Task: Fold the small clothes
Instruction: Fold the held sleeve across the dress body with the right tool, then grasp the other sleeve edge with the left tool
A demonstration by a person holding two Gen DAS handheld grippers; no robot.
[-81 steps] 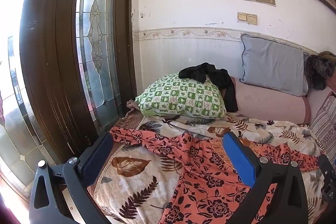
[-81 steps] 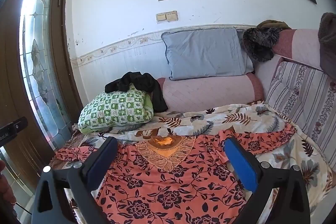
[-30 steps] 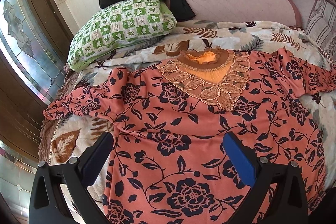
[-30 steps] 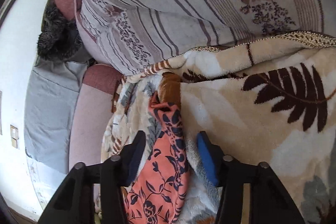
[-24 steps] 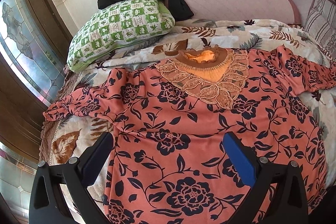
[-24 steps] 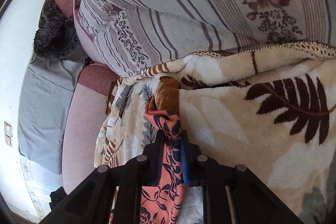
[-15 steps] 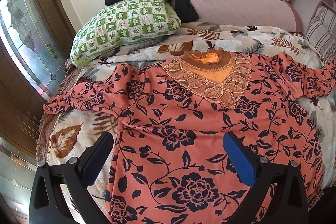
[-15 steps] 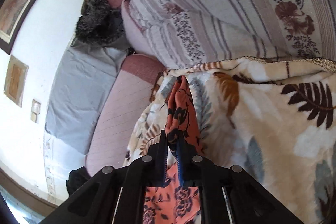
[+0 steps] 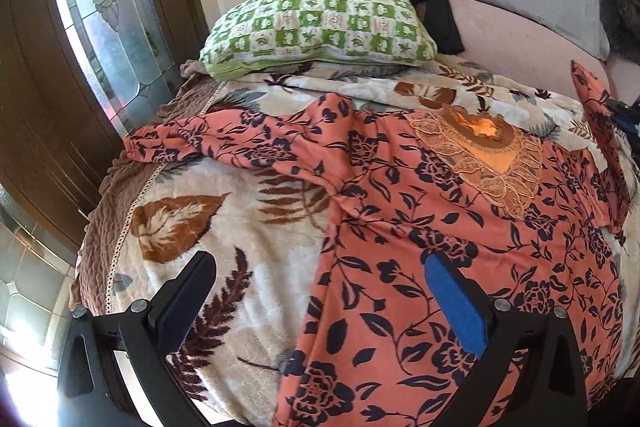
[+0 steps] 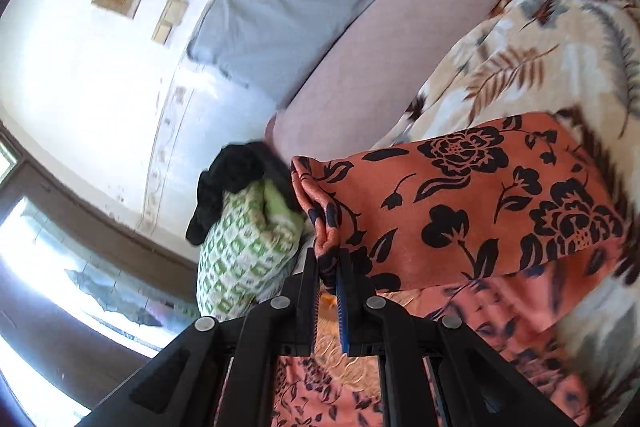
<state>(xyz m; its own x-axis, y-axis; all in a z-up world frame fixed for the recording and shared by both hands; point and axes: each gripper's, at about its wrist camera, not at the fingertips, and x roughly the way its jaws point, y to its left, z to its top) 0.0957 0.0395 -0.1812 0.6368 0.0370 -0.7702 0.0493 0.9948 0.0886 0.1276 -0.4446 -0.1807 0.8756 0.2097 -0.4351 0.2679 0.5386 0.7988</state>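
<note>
Item: floral blouse [image 9: 440, 227], spread on the bed [image 9: 208, 227].
Change: my right tongs [image 10: 328, 267], clenched on the sleeve [image 10: 460, 203], have lifted it off the bed's right edge toward the collar.
Left tongs [image 9: 320, 307]: released, hovering over the hem.
Status: first fold begun.

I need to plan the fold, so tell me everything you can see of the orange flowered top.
The top is thin salmon-orange cloth with dark navy flowers and a tan lace neck panel. It lies front-up, mostly flat, on the leaf-print blanket. One sleeve stretches out, crumpled, toward the door side. The other sleeve is lifted, pinched in the shut right gripper. The open left gripper hangs above its side edge.
</note>
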